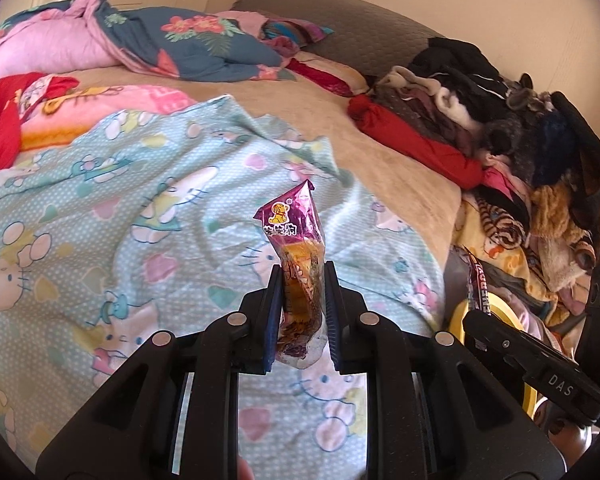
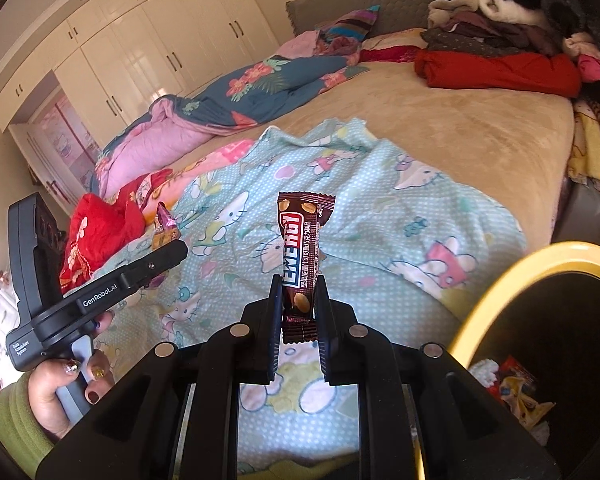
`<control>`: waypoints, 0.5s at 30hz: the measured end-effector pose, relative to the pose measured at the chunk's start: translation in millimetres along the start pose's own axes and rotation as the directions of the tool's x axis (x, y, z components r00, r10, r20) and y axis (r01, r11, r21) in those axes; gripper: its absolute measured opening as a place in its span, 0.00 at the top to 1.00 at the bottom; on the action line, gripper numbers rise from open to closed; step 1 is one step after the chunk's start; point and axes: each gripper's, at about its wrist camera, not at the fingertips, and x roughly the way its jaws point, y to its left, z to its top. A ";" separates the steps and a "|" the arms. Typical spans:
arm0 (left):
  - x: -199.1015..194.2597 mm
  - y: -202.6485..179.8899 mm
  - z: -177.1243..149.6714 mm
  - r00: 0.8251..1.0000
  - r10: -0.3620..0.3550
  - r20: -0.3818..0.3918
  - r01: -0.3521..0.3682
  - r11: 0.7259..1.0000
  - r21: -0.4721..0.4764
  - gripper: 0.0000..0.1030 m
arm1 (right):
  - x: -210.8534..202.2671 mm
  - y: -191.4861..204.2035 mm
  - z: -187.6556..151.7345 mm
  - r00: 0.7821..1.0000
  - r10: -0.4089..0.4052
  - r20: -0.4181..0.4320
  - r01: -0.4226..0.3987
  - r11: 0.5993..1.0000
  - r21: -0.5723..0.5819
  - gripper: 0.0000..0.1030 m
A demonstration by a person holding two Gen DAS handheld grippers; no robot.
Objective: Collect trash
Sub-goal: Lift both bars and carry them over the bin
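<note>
My left gripper (image 1: 302, 276) is shut on a purple snack wrapper (image 1: 294, 236) with a yellow cartoon dog, held upright above the Hello Kitty sheet (image 1: 120, 208). My right gripper (image 2: 298, 286) is shut on a brown Energy bar wrapper (image 2: 302, 240), also upright above the sheet (image 2: 400, 216). A yellow-rimmed trash bin (image 2: 496, 276) sits at the lower right of the right wrist view with several pieces of trash inside. In the left wrist view the bin rim (image 1: 458, 314) shows behind the right gripper (image 1: 480, 312). The left gripper (image 2: 172, 248) shows at the left of the right wrist view.
The bed (image 2: 460, 128) carries a floral quilt (image 1: 188, 44), a red garment (image 2: 100, 228) and a heap of clothes (image 1: 500, 120) along its right side. White wardrobes (image 2: 140, 40) stand behind.
</note>
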 end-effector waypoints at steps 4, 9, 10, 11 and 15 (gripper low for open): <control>0.1 -14.7 -4.6 1.000 -0.021 -0.010 0.022 0.999 0.026 0.87 | -12.4 -8.3 -3.0 1.000 -0.012 0.015 0.011 1.000 0.015 0.85; 0.6 -35.8 -10.5 0.999 -0.049 -0.022 0.051 0.997 0.066 0.87 | -28.8 -21.6 -8.7 0.999 -0.031 0.035 0.030 0.999 0.038 0.85; 0.4 -38.7 -11.1 0.998 -0.053 -0.023 0.054 0.996 0.071 0.87 | -31.5 -23.7 -9.9 0.999 -0.033 0.037 0.032 0.999 0.042 0.85; 0.2 -42.7 -12.1 0.998 -0.059 -0.026 0.061 0.995 0.079 0.87 | -34.9 -27.0 -11.4 0.998 -0.038 0.041 0.036 0.998 0.048 0.85; 0.5 -57.4 -14.5 0.996 -0.078 -0.035 0.081 0.991 0.107 0.87 | -47.2 -38.8 -15.4 0.997 -0.054 0.056 0.050 0.996 0.074 0.85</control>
